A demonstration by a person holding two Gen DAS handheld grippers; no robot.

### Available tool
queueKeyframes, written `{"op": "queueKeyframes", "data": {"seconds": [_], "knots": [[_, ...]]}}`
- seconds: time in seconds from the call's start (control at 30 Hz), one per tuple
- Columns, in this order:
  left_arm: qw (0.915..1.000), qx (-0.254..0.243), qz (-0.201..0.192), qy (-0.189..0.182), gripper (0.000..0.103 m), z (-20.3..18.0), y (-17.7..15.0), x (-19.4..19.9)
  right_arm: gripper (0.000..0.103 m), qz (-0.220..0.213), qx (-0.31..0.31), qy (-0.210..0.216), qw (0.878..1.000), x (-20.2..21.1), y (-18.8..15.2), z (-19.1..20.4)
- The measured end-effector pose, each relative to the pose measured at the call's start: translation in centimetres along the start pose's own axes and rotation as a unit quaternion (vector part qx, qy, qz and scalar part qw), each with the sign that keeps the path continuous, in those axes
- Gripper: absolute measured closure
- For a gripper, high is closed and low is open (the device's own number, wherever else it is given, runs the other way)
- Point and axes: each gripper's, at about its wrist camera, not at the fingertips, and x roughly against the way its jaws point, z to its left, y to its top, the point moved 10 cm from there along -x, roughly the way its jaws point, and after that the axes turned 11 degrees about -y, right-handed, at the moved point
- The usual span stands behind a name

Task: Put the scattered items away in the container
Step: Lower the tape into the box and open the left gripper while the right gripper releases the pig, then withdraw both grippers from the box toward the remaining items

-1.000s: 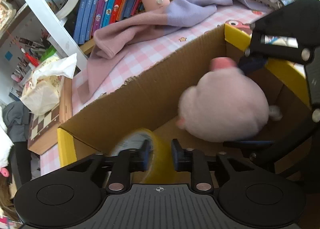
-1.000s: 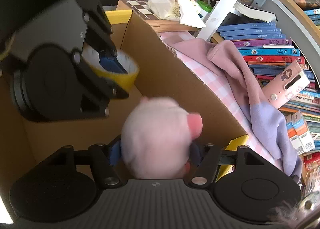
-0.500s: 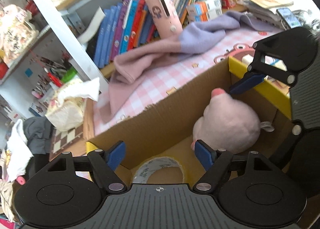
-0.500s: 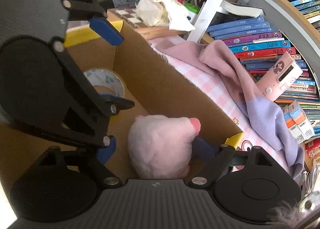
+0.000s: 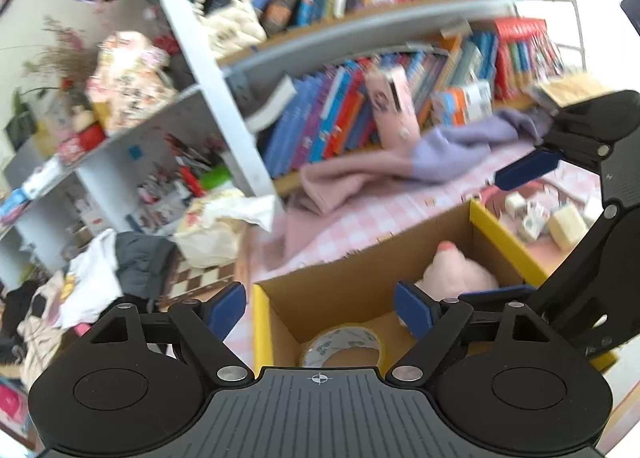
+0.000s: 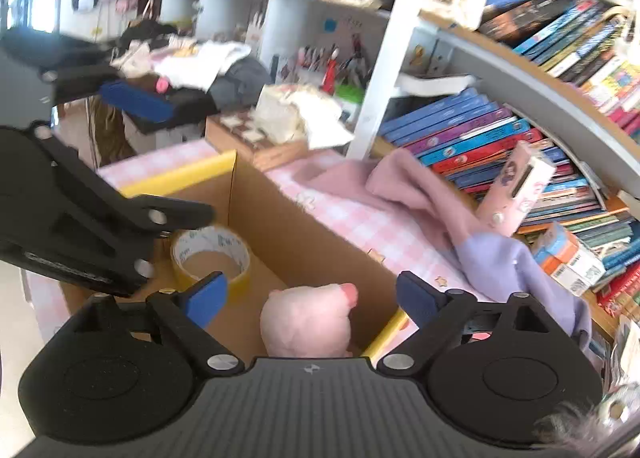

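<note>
Box (image 5: 360, 282): cardboard, yellow-edged flaps, open top, sitting on pink checked cloth (image 6: 360, 217). All places below given from the box.

Left gripper (image 5: 320, 308): above the box's near-left end, tilted down into it, pointing toward the shelves. Jaws wide, blue pads (image 5: 228, 304) well apart, nothing between them, touching nothing.

Right gripper (image 6: 310, 298): above the opposite end, angled down and inward. Jaws wide, empty. Each gripper shows in the other's view, hanging over the box.

Counts inside the box: one tape roll (image 6: 211, 254), yellow, lying flat on the floor at the left-gripper end; one pink plush (image 6: 306, 320), snout up, at the right-gripper end against the far wall. The two lie apart on the box floor.

Outside the box: one pink-and-lilac garment (image 6: 440, 225) draped on the cloth behind it; a few small pale blocks (image 5: 560, 219) beyond the right end; one chessboard (image 5: 200, 278) past the left end; bookshelf (image 5: 360, 113) behind everything. Left view is motion-blurred.
</note>
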Motion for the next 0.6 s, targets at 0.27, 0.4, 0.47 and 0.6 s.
{"op": "queueKeyframes", "data": {"seconds": [0.27, 0.4, 0.47, 0.6], "knots": [[0.9983, 0.028, -0.043, 0.028, 0.016, -1.2, 0.0, 5.9, 0.011, -0.046, -0.049, -0.031, 0.997, 5.5, -0.4, -2.6], [0.9966, 0.044, -0.060, 0.035, 0.014, -2.1, -0.1, 8.4, 0.011, -0.062, -0.069, -0.045, 0.995, 8.4, -1.0, -3.6], [0.9958, 0.049, -0.067, 0.037, 0.013, -2.7, -0.2, 9.4, 0.011, -0.072, -0.078, -0.048, 0.993, 9.9, -1.3, -3.9], [0.9938, 0.072, -0.076, 0.038, 0.008, -4.2, -0.8, 11.3, 0.011, -0.087, -0.091, -0.051, 0.991, 13.0, -2.2, -4.0]]}}
